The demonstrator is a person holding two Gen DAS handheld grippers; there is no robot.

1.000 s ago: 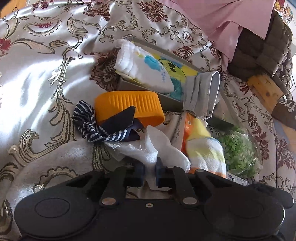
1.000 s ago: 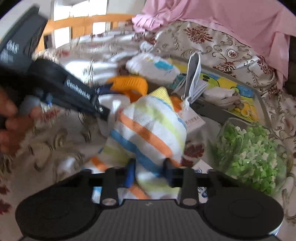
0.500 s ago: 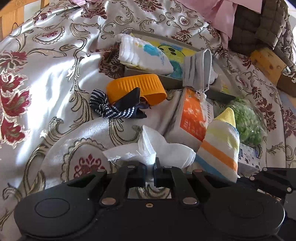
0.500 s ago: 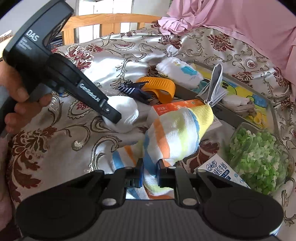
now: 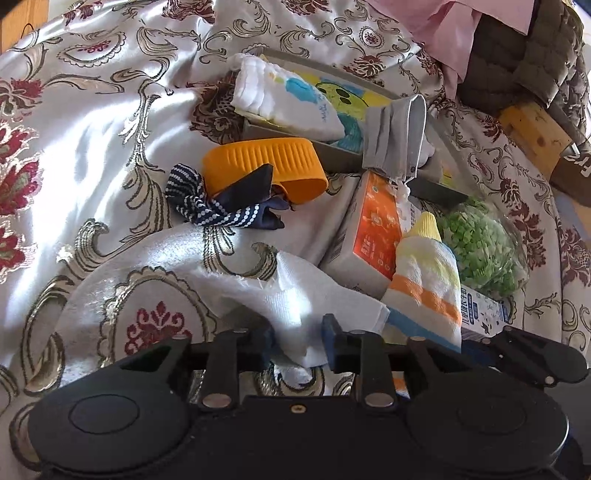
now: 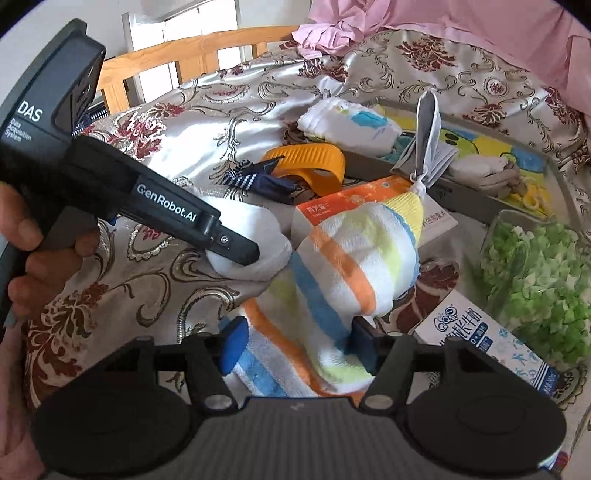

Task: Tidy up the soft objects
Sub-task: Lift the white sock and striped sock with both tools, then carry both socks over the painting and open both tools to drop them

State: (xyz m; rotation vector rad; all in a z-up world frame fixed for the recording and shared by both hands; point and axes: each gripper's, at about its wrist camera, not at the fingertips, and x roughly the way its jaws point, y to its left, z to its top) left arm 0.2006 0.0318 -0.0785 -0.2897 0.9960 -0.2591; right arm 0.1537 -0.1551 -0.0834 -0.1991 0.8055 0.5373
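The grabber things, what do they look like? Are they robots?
No, a person's bare hand holds one. Each gripper is matte black plastic with two round discs, silver pins and two blue-padded fingers: the left gripper and the right gripper. The left gripper's side bears white lettering, "DAS" and "GenRobot.AI". No cables or sleeves show.

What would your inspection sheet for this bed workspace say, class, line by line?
Surface: patterned bedspread, creased.
Job's things: white cloth and striped sock at the front; folded cloth and grey mask on the tray.
Clutter: orange band, bow, tissue pack, bag of green bits, carton.
Grippers: left gripper, jaws open either side of the white cloth; right gripper, jaws open either side of the sock.
Cables: nothing seen.
Surroundings: wooden frame, pink fabric.
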